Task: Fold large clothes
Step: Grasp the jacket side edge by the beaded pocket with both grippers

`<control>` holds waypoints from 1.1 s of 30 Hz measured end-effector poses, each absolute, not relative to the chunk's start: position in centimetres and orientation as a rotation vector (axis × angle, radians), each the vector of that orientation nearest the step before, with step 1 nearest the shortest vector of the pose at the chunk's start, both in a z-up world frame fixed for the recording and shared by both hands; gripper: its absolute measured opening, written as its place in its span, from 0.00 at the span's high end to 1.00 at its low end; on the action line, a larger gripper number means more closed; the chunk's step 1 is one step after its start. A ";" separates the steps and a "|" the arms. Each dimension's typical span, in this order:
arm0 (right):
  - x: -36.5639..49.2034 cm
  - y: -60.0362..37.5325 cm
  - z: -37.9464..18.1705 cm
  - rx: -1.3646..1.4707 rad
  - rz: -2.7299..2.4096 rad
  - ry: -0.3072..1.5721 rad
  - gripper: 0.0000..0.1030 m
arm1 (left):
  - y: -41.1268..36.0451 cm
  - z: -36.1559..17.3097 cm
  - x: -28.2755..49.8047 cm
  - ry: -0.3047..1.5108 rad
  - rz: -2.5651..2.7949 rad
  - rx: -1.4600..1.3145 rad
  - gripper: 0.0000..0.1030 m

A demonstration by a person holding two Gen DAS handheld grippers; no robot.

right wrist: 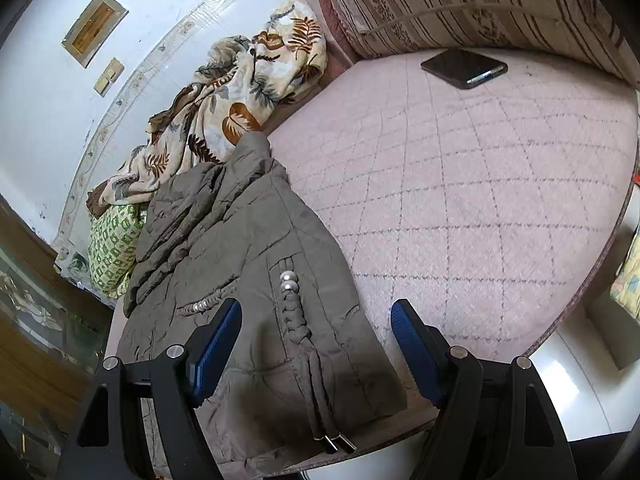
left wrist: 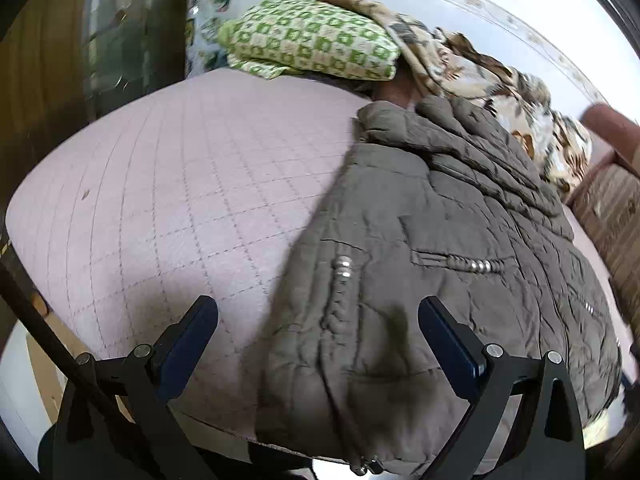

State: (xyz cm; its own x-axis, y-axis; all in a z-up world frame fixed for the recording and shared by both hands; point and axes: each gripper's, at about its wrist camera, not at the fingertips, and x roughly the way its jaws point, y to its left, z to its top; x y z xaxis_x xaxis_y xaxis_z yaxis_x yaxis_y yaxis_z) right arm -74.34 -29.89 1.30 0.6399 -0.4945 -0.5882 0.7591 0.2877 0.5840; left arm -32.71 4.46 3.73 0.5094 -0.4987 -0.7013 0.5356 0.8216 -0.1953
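A grey-brown quilted jacket [left wrist: 432,264] lies folded lengthwise on the pink quilted bed [left wrist: 160,184], its hem at the near edge. Braided cords with silver beads run down its front. My left gripper [left wrist: 318,312] is open above the jacket's near left corner, nothing between its fingers. In the right wrist view the same jacket [right wrist: 248,280] fills the lower left. My right gripper [right wrist: 316,316] hangs open over the jacket's near right corner, its blue pads [right wrist: 416,352] clear of the cloth.
A leaf-print blanket [right wrist: 240,92] and a green patterned pillow [left wrist: 312,40] lie along the wall. A black phone [right wrist: 464,68] rests on the bed [right wrist: 480,200] by a striped cushion [right wrist: 460,4]. A glass-fronted cabinet [right wrist: 36,304] stands left of the bed.
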 end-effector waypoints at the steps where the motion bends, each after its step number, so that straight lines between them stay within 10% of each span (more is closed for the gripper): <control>1: -74.3 -30.0 1.1 0.968 -0.851 0.323 0.22 | 4.7 3.5 -32.4 0.844 -0.619 0.031 0.03; 24: -70.6 -27.7 -2.1 1.099 -0.541 0.363 0.21 | 2.4 0.9 -35.2 0.965 -0.731 0.055 0.03; 29: -69.9 -26.6 -2.1 1.093 -0.533 0.332 0.41 | 2.1 1.1 -36.0 0.947 -0.779 0.043 0.04; 33: -69.7 -26.9 -2.4 1.089 -0.561 0.348 0.55 | 2.1 1.2 -36.0 0.917 -0.754 0.059 0.25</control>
State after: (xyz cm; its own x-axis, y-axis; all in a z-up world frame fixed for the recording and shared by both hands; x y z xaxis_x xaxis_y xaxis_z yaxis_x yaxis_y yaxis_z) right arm -69.72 -26.89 -2.44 0.8101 -0.2557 -0.5276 0.5862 0.3463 0.7324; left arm -35.98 2.08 1.22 0.3745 -0.5647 -0.7354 0.6127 0.7460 -0.2609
